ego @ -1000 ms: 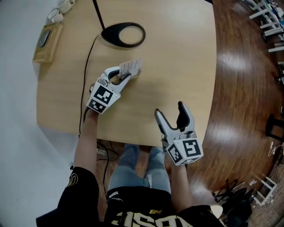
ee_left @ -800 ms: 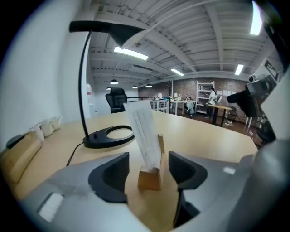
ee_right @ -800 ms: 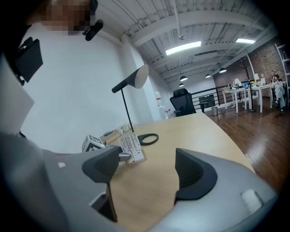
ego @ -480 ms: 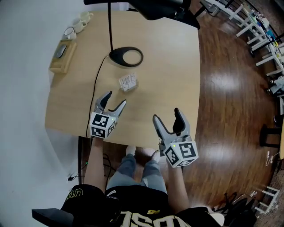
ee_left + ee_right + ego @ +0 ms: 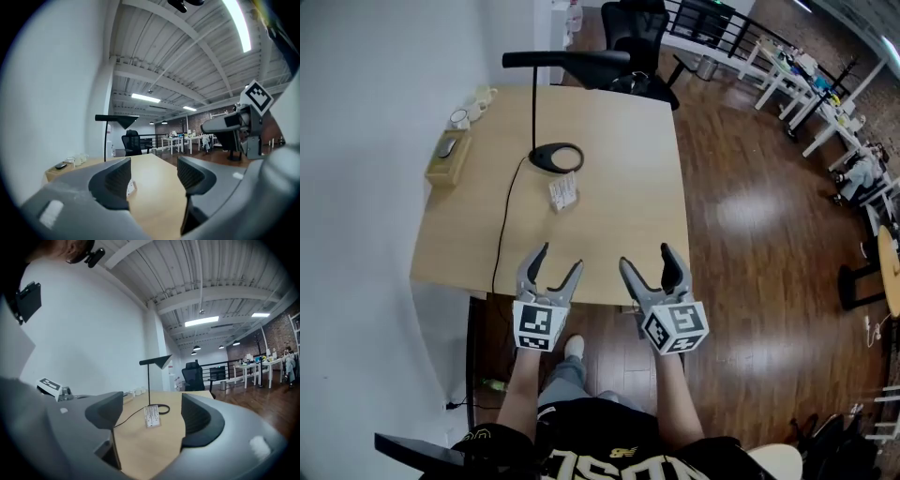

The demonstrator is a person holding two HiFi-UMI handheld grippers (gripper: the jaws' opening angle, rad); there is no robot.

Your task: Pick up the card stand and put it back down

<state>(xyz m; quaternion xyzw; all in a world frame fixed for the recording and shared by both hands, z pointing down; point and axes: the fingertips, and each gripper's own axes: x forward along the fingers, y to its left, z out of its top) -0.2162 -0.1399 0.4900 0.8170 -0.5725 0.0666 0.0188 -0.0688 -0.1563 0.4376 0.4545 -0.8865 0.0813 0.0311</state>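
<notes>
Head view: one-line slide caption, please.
Card stand stands on the wooden table near the lamp base; left claw and right claw hover open and empty over the near edge.

Bright, even indoor light from ceiling strip lights (image 5: pixel 236 23), upper right of the left gripper view. Soft glare on the wooden floor (image 5: pixel 741 211), head view right. Gripper views: fisheye curvature, black vignetted corners, blurred nearest foreground.

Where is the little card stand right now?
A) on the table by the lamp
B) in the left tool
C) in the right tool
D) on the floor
A: the card stand sits on the table beside the lamp base, while the left tool and right tool are both open with nothing in them.
</notes>
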